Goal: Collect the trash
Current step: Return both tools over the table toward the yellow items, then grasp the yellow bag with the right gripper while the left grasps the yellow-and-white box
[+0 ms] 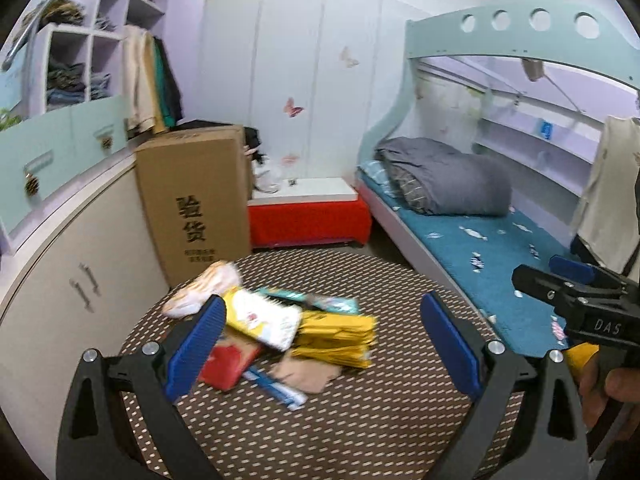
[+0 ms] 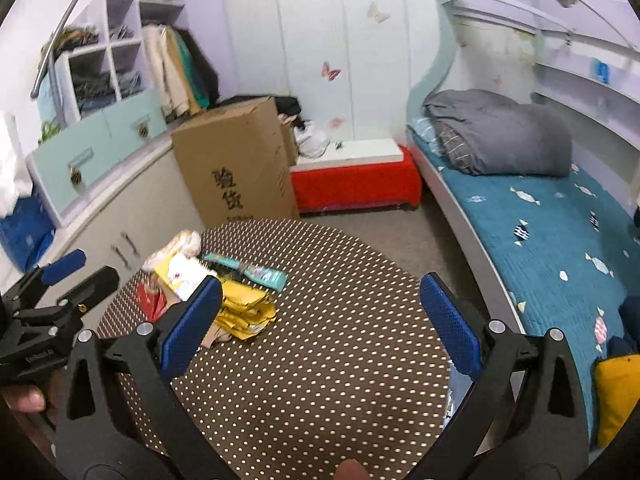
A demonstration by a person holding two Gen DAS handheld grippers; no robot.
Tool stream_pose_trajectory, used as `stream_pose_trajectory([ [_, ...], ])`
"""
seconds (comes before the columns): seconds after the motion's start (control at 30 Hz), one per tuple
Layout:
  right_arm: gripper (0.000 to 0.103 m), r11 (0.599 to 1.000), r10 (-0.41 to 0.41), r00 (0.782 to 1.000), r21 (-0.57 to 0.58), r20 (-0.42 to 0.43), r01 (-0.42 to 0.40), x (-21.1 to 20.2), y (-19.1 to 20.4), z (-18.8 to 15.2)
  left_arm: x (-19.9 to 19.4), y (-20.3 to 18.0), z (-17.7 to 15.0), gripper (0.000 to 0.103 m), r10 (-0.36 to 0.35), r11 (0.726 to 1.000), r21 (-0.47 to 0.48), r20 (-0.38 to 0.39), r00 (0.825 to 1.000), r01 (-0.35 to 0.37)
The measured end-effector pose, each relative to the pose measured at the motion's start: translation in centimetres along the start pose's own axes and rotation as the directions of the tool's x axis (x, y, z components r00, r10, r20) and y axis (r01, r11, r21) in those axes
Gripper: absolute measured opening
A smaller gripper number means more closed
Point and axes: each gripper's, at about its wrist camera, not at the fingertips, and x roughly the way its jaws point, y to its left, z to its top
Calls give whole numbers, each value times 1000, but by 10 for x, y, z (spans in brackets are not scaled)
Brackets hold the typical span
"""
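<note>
Left claw (image 1: 320, 340): jaws spread wide, nothing between them, poised over the near edge of the pile
Right claw (image 2: 320, 320): jaws likewise wide apart and empty, over bare cloth to the right of the pile
Tabletop (image 2: 320, 360): round, brown cloth with pale dots, soft woven look
Trash pile (image 1: 288, 332): loose heap on the left part of the tabletop; judged light, thin, crinkly, likely to slide
Yellow packets (image 1: 340, 336): flat stack, limp film; best pinched at a free edge
White and yellow wrapper (image 1: 264, 316): lies topmost, tilted; judged the easiest first pick
Red packet (image 1: 224, 364): flat, partly covered
Cardboard box (image 1: 196, 200): stiff, upright, beyond the tabletop
Bed (image 1: 500, 248): blue quilted cover, grey bedding roll
</note>
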Motion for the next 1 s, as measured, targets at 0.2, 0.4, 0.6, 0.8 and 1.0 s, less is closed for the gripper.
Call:
stream_pose_trajectory([
  [0.2,97,998,31,995,-55,-91,-36,41,22,-11,12,38,-19,96,47,998,-43,-56,997,-49],
  [0.4,97,989,81,977,-108,-195,-104,94,43,-22,26,69,-38,96,88,990,-96,-109,990,-99],
  [0.6,97,970,142,952,-152,-270,-188,148,63,-24,45,89,-46,96,128,982,-121,-160,979,-148],
  [0.8,92,943,186,916,-198,-355,-268,196,79,-30,76,98,-50,96,174,974,-105,-209,962,-199],
  [1.0,26,947,197,911,-170,-361,-272,197,71,-40,96,96,-45,96,160,980,-77,-219,962,-181],
])
